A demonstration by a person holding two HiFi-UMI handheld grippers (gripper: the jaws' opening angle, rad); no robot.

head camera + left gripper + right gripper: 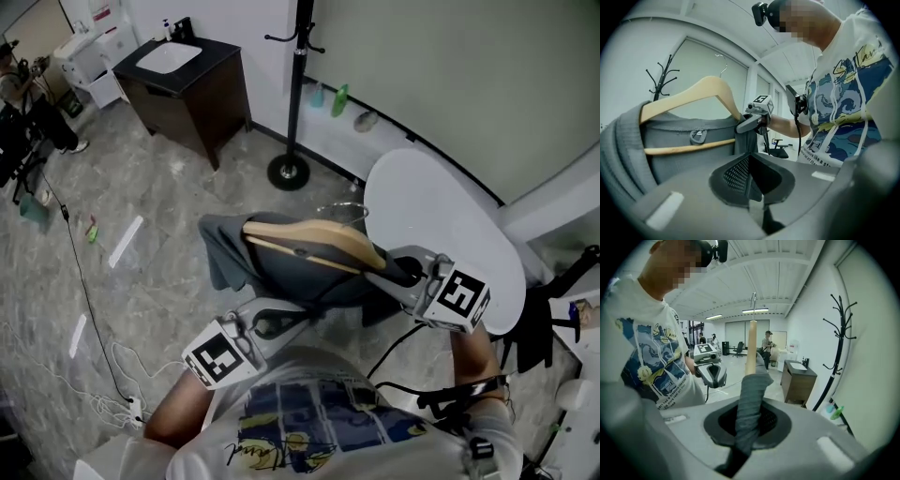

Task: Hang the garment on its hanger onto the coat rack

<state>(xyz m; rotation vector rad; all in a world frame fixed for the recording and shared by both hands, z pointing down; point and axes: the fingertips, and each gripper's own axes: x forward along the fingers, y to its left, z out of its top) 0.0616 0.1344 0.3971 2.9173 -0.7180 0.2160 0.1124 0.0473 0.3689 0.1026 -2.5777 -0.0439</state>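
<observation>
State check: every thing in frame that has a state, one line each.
garment, draped on hanger, held in air.
hanger, hook free, not yet on coat rack.
coat rack, upright, visible hooks bare.
left gripper, jaws shut, empty.
right gripper, jaws shut on garment at hanger's end.

We see a dark sink cabinet, a round white tabletop, and a green bottle against the wall.
</observation>
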